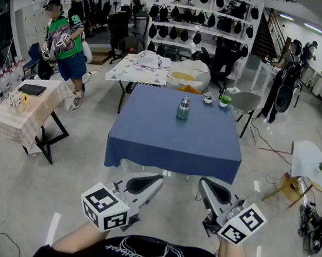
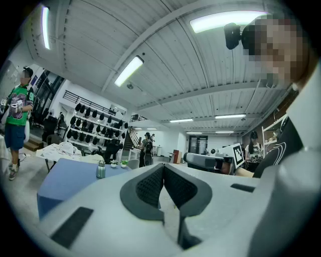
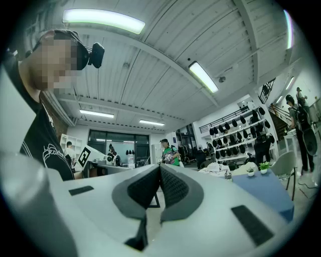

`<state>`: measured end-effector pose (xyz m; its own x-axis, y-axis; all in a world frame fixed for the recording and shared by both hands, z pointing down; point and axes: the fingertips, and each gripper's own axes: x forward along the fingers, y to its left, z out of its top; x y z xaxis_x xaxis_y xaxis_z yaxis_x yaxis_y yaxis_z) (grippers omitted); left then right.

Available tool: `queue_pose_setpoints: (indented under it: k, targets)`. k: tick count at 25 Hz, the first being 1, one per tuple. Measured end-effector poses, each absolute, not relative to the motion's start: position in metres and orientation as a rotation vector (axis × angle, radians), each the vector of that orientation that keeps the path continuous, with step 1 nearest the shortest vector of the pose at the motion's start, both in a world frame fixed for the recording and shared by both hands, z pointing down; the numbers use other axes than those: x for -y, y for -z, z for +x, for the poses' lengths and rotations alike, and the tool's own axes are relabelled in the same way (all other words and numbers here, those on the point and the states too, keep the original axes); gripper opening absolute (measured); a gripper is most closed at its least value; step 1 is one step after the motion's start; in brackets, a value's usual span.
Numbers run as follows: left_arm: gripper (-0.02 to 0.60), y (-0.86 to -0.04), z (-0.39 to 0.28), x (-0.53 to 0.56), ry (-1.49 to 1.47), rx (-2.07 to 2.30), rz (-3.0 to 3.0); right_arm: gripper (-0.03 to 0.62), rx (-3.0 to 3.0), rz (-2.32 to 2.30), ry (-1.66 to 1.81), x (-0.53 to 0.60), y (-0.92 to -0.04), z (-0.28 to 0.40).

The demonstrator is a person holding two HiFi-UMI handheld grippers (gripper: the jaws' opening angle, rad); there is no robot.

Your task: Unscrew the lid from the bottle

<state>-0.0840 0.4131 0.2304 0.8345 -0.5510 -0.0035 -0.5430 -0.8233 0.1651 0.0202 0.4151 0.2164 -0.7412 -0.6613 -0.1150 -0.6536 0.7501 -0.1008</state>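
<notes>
Far off, the bottle (image 1: 183, 108) shows little detail: greenish, upright on the table (image 1: 147, 144). Left gripper (image 1: 155, 181) and right gripper (image 1: 205, 183): pressed together, empty.

There are one blue table (image 1: 146, 146), one bottle (image 1: 183, 108) on it, and two small potted plants (image 1: 208, 98).

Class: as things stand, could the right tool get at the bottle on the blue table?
Probably not yet: the right tool is shut and held short of the blue table, with the bottle toward its far side. Nothing stands between them; stepping closer should help.
</notes>
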Motion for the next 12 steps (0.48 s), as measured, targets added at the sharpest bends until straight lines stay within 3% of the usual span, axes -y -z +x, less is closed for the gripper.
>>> queue_pose_setpoints:
  k: [12]
  targets:
    - [0.006, -0.226, -0.06, -0.413, 0.041, 0.837, 2.877, 0.005, -2.752, -1.108, 0.098, -0.416, -0.216, 0.049]
